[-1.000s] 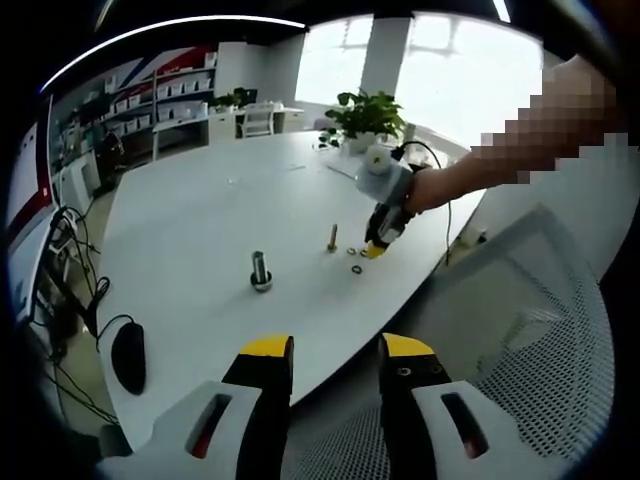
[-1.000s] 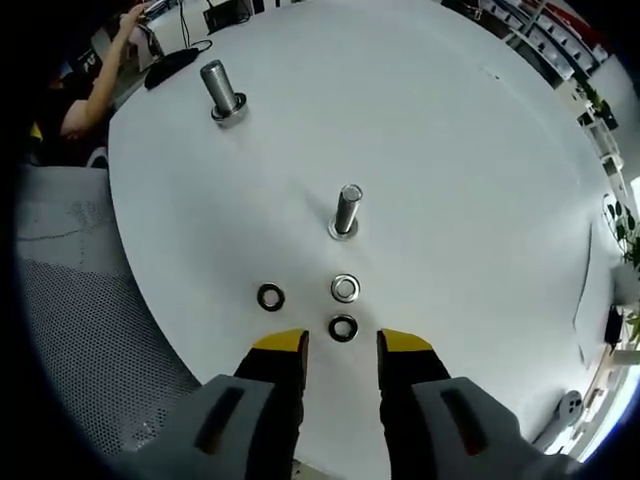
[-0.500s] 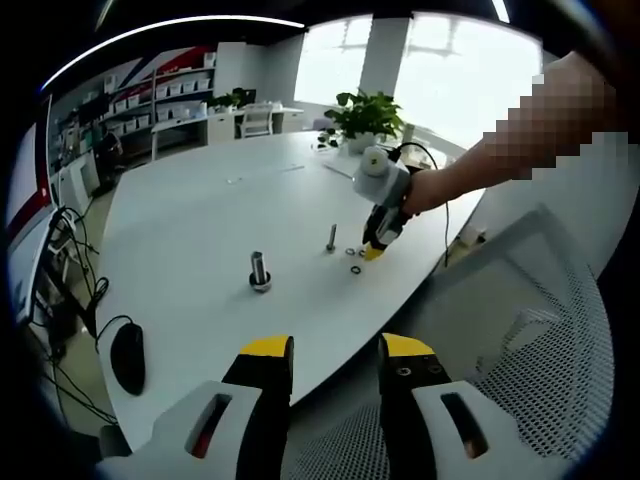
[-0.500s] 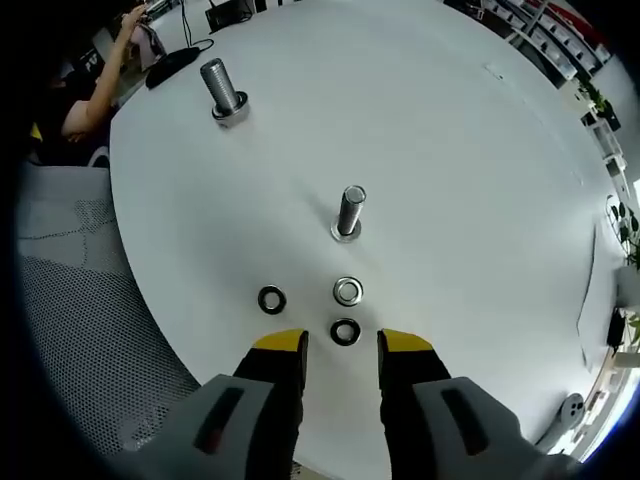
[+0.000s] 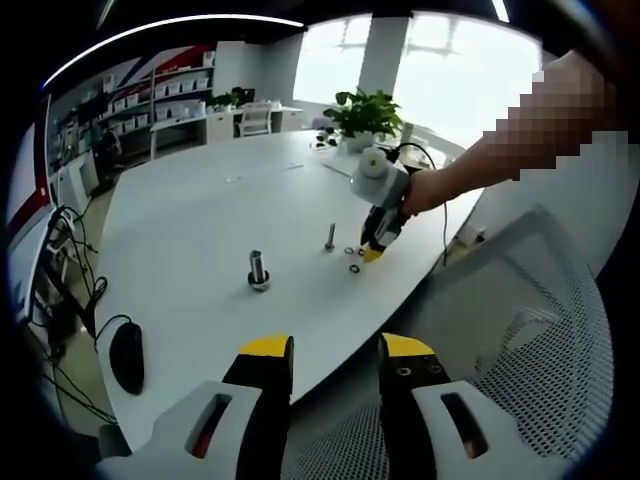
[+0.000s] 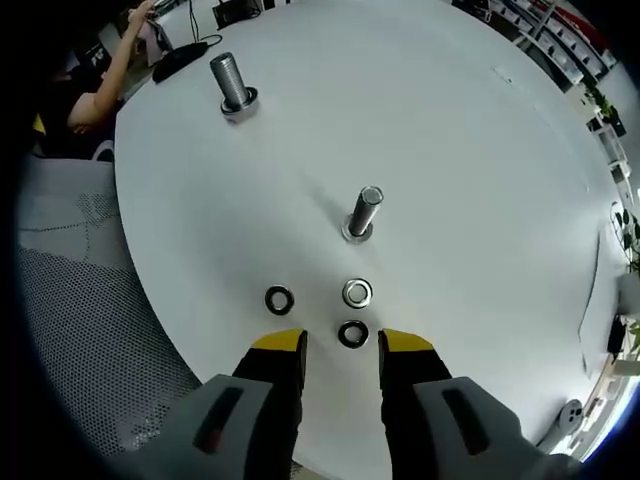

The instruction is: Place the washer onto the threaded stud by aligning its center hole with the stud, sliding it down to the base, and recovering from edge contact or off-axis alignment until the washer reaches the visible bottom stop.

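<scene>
Steel washers lay flat on the white table point(image 6: 480, 160), three of them close together near its edge. In the right gripper view we saw a dark washer point(image 6: 352, 334) nearest us, lying between the tips of our right gripper point(image 6: 343, 345), a bright washer point(image 6: 357, 293) just beyond it, and a second dark washer point(image 6: 279, 300) off to the left. Farther on, past the bright washer, stood the slim threaded stud point(image 6: 362, 213), upright on its base and bare of any washer. A thicker bolt point(image 6: 233, 84) stood well apart, far to the left, on its own flange.

Our right gripper's yellow-tipped jaws stood apart with nothing clamped; whether they touched the table we could not tell.

In the left gripper view, our left gripper point(image 5: 330, 352) hung off the table's near edge, jaws parted and empty. From there the right gripper point(image 5: 377, 245) showed at the far side, tips down by the washers. A black mouse point(image 5: 127, 357) lay at the left and a potted plant point(image 5: 362, 118) stood far back. A mesh chair point(image 5: 520, 350) sat to the right.
</scene>
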